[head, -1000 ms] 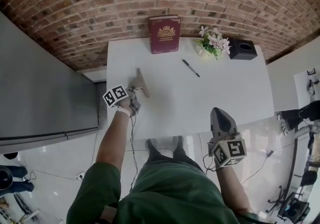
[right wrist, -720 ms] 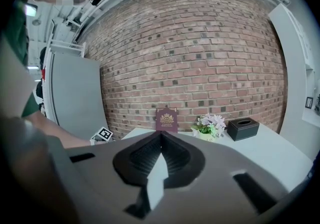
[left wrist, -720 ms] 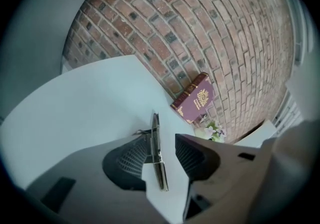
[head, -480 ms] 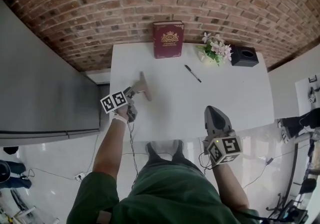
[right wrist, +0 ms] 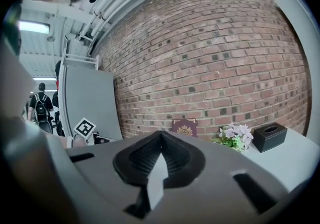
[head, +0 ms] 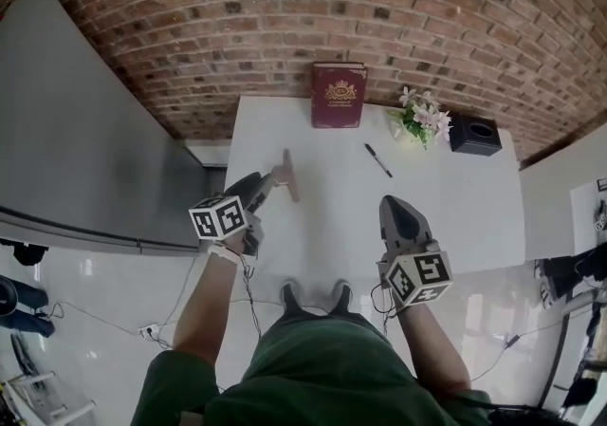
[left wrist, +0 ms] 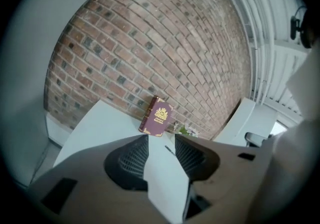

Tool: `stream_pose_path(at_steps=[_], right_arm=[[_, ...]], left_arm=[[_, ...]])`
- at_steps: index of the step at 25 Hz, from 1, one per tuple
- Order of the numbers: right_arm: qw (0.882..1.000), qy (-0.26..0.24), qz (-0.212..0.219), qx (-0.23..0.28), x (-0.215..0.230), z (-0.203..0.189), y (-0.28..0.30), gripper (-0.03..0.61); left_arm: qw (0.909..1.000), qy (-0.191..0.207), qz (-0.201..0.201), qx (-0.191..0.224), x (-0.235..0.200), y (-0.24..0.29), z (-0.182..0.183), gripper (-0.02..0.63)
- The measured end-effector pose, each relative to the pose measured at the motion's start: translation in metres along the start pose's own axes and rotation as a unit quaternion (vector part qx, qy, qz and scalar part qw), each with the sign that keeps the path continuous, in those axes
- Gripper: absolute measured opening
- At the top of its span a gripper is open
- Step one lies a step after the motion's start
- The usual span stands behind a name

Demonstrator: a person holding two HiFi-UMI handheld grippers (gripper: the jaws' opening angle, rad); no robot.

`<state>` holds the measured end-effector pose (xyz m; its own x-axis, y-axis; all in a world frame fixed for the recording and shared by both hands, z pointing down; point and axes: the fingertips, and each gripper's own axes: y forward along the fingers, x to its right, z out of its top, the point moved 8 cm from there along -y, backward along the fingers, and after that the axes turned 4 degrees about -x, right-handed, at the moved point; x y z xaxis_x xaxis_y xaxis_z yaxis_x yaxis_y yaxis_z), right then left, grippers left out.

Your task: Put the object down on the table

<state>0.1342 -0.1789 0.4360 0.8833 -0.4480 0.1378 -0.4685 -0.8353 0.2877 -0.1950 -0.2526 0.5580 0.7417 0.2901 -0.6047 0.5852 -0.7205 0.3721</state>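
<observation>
A brown, flat stick-like object (head: pixel 288 175) lies on the white table (head: pixel 455 196), near its left edge. My left gripper (head: pixel 258 189) hovers just left of it with nothing held. In the left gripper view that gripper (left wrist: pixel 161 140) is open, and only bare tabletop shows between its dark ribbed pads (left wrist: pixel 134 157); the brown object is out of sight there. My right gripper (head: pixel 398 211) hangs over the table's near edge. Its jaws (right wrist: pixel 161 140) are shut and hold nothing.
At the table's far edge a dark red book (head: pixel 339 95) stands against the brick wall, with a small bunch of flowers (head: pixel 424 120) and a black box (head: pixel 474 133) to its right. A black pen (head: pixel 377 159) lies mid-table. A grey panel (head: pixel 95 158) flanks the left.
The left gripper has come off the brown object and drawn back a little toward me; the object stays flat on the table. The right gripper has hardly moved.
</observation>
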Motion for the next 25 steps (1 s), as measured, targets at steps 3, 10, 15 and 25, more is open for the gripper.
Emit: stream_pose_path(at_steps=[3, 10, 15, 25], right_arm=[[1.000, -0.001, 0.018, 0.014, -0.002, 0.009, 0.010, 0.003], [0.997, -0.007, 0.054, 0.049, -0.008, 0.035, 0.022, 0.003], [0.994, -0.016, 0.073, 0.076, -0.014, 0.057, 0.024, 0.003], [0.986, -0.043, 0.088, 0.137, -0.016, 0.097, 0.011, 0.003]], left_arm=[[0.9975, 0.063, 0.008, 0.033, 0.031, -0.018, 0.027, 0.144], [0.9726, 0.192, 0.045, 0.123, 0.108, -0.058, 0.063, 0.054], [0.9452, 0.271, 0.064, 0.170, 0.159, -0.079, 0.076, 0.029], [0.9191, 0.298, 0.074, 0.247, 0.213, -0.105, 0.089, 0.016]])
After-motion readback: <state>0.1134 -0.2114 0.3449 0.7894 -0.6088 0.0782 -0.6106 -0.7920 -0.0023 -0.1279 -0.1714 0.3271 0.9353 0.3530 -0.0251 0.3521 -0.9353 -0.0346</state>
